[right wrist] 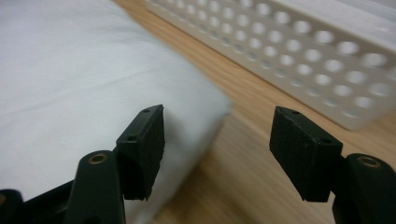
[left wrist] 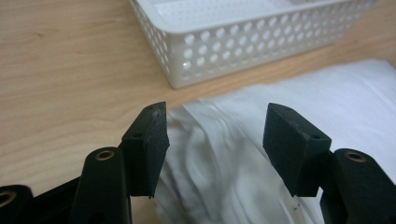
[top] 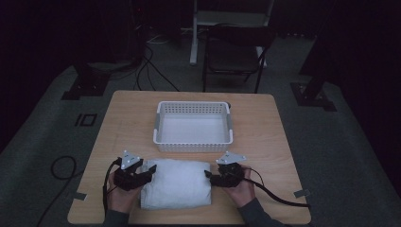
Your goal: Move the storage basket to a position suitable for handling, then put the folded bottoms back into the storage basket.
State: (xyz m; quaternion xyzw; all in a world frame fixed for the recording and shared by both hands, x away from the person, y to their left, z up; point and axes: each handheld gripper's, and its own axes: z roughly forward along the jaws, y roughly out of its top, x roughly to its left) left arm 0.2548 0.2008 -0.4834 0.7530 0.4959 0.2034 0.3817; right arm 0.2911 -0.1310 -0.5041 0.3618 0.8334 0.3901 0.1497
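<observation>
1. High view: nearest the camera, two hands bring the left tongs (top: pixel 150 172) and right tongs (top: pixel 208 176) to opposite short ends of one folded white cloth bundle (top: pixel 176 183), which lies on the near part of the light wooden table (top: pixel 118 123). This placing looks meant for a two-sided lift. Just behind the bundle stands one empty white perforated plastic basket (top: pixel 194 143), a likely destination.
2. Left gripper view: the left tongs (left wrist: pixel 215 133) stand spread, with the bundle's rumpled end (left wrist: pixel 219 154) between the jaws but not pinched.
3. Right gripper view: the right tongs (right wrist: pixel 217 140) are spread too, one jaw close against the bundle's rounded corner (right wrist: pixel 93 79), the other over bare table.
</observation>
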